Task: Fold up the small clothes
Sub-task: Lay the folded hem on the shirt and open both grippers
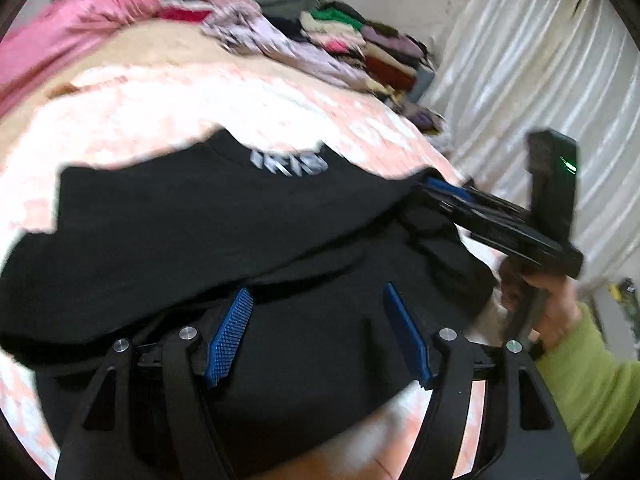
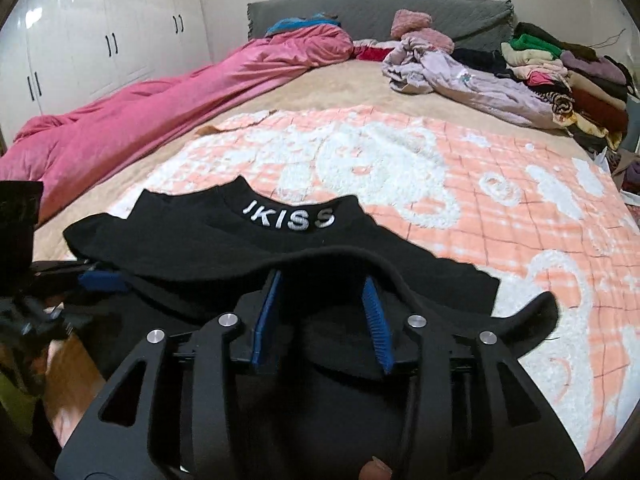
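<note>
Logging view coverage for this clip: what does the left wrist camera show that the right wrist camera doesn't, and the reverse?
Left wrist only: white curtain, the person's green sleeve, and the right gripper seen from outside, its tips at the black garment's edge.

Right wrist only: white wardrobe, grey headboard in full, and a sharp view of the collar lettering.

Both: black garment on the peach blanket, pink duvet, stacked clothes. The left gripper is open above the garment.

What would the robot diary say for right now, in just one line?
step: folding | item: black top on peach blanket | left gripper: open over the fabric | right gripper: open, fabric fold between fingers
</note>
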The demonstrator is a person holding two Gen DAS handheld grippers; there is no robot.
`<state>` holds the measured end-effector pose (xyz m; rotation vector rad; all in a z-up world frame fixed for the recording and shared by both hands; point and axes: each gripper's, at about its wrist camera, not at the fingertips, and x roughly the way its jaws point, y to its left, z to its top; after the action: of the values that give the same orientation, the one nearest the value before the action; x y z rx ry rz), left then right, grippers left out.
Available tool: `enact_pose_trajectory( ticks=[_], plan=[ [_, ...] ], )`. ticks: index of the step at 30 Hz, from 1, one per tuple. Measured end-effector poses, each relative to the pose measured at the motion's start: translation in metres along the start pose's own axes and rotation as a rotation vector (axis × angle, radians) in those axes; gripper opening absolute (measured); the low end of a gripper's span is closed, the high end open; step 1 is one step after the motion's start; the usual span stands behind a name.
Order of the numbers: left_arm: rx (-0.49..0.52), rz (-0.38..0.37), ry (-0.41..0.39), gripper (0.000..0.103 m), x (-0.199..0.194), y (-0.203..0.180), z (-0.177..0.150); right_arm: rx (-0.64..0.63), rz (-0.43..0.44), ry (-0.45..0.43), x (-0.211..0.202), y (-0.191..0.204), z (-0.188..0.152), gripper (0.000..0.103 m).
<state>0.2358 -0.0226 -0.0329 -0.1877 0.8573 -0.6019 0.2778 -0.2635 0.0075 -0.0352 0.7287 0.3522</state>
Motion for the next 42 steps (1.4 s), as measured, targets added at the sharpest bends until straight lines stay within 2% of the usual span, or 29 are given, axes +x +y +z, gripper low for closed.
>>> enact_pose_trajectory(
  ticks=[5, 7, 9, 11, 12, 13, 17, 19, 23, 25, 27, 32, 35, 38, 40, 42],
  plan=[
    [0.005, 0.067, -0.138, 0.068, -0.009, 0.013, 0.019, 0.042, -0.026, -0.038, -0.013, -0.018, 0.002, 0.038],
    [-0.027, 0.127, -0.172, 0.069, -0.013, 0.022, 0.024, 0.064, -0.047, -0.049, -0.016, -0.027, 0.002, 0.039],
    [-0.08, 0.152, -0.206, 0.069, -0.021, 0.037, 0.027, 0.086, -0.054, -0.056, -0.019, -0.034, 0.002, 0.042],
    [-0.138, 0.179, -0.217, 0.076, -0.031, 0.05, 0.029, 0.104, -0.059, -0.07, -0.024, -0.04, 0.001, 0.045],
    [-0.157, 0.185, -0.231, 0.083, -0.036, 0.054, 0.029, 0.107, -0.066, -0.075, -0.026, -0.042, 0.001, 0.048],
    [-0.172, 0.19, -0.243, 0.085, -0.041, 0.056, 0.029, 0.11, -0.08, -0.084, -0.029, -0.044, 0.0, 0.049],
    [-0.251, 0.155, -0.277, 0.085, -0.06, 0.074, 0.028, 0.14, -0.097, -0.12, -0.041, -0.056, -0.002, 0.055],
    [-0.273, 0.139, -0.267, 0.085, -0.061, 0.077, 0.029, 0.153, -0.092, -0.124, -0.047, -0.062, -0.001, 0.055],
    [-0.276, 0.085, -0.262, 0.085, -0.06, 0.074, 0.029, 0.143, -0.117, -0.137, -0.06, -0.069, 0.0, 0.056],
    [-0.282, 0.041, -0.28, 0.085, -0.062, 0.073, 0.029, 0.134, -0.087, -0.137, -0.068, -0.071, 0.0, 0.058],
    [-0.299, 0.004, -0.3, 0.086, -0.065, 0.074, 0.029, 0.081, -0.038, -0.1, -0.071, -0.067, 0.0, 0.064],
    [-0.325, 0.001, -0.291, 0.087, -0.064, 0.08, 0.035, -0.09, 0.015, 0.072, -0.05, -0.046, -0.013, 0.064],
    [-0.331, 0.022, -0.284, 0.087, -0.064, 0.086, 0.04, -0.111, -0.046, 0.115, -0.025, -0.041, -0.017, 0.064],
    [-0.326, 0.024, -0.307, 0.09, -0.071, 0.091, 0.047, -0.084, -0.14, 0.081, -0.006, -0.045, -0.012, 0.064],
    [-0.321, 0.04, -0.322, 0.09, -0.076, 0.094, 0.049, -0.015, -0.247, 0.066, 0.002, -0.056, -0.009, 0.064],
    [-0.314, 0.068, -0.337, 0.09, -0.082, 0.096, 0.048, 0.068, -0.281, 0.038, 0.003, -0.071, -0.009, 0.064]
  ],
)
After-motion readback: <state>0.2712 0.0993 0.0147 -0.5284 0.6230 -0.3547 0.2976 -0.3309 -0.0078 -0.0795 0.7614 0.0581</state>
